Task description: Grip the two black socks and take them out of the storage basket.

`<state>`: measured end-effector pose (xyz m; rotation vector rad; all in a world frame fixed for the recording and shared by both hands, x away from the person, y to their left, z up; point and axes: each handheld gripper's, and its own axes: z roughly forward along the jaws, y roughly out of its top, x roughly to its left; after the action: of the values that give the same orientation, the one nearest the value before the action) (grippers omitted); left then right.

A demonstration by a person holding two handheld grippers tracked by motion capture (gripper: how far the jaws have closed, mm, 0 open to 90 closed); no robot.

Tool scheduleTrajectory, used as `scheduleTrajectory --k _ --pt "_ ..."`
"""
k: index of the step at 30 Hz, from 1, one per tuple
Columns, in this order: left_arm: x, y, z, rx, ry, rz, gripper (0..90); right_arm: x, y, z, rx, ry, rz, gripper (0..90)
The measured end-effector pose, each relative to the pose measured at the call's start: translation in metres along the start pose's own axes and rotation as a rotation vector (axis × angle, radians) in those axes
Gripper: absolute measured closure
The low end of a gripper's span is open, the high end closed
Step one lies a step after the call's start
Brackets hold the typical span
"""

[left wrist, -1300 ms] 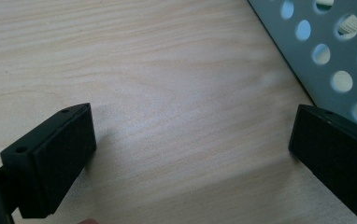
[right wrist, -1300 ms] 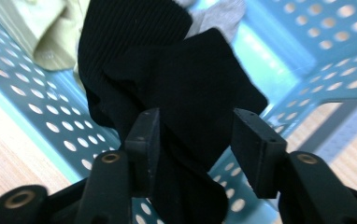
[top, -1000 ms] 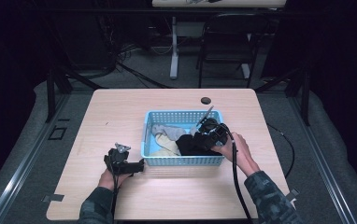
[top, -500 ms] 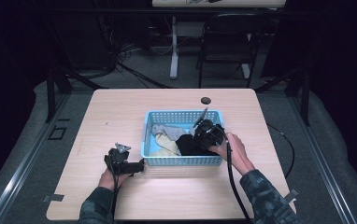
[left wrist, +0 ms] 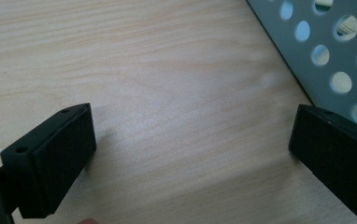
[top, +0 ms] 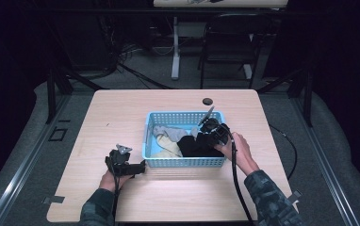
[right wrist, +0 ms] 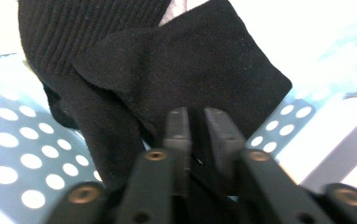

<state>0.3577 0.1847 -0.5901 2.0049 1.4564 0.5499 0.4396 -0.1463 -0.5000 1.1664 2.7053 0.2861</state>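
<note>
Right now the right gripper, w/ jaws just closing, pinches a black sock inside the blue basket. Left gripper rests wide open on the table, holding nothing, basket just beside it.

Lab/recording studio: black curtains, taped floor marks, cables on grey carpet, folding chair, lone wooden table

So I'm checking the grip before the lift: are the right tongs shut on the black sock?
Shut on it: the right tongs have just been closing, and their pads pinch a fold of the black sock.
</note>
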Motion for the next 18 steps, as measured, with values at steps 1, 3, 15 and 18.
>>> scheduleTrajectory --k 1,3,15,18 --pt "0.0 0.0 0.0 0.001 0.0 0.0 0.6 0.001 0.001 -0.002 -0.022 0.014 0.0 65.7" --pt "0.0 0.0 0.0 0.0 0.0 0.0 0.6 0.004 0.002 -0.004 -0.036 0.034 -0.009 58.6" --pt "0.0 0.0 0.0 0.0 0.0 0.0 0.6 0.023 0.018 0.005 -0.021 0.049 -0.067 47.3" --pt "0.0 0.0 0.0 0.0 0.0 0.0 0.6 0.026 0.024 0.009 0.002 0.032 -0.079 54.5"
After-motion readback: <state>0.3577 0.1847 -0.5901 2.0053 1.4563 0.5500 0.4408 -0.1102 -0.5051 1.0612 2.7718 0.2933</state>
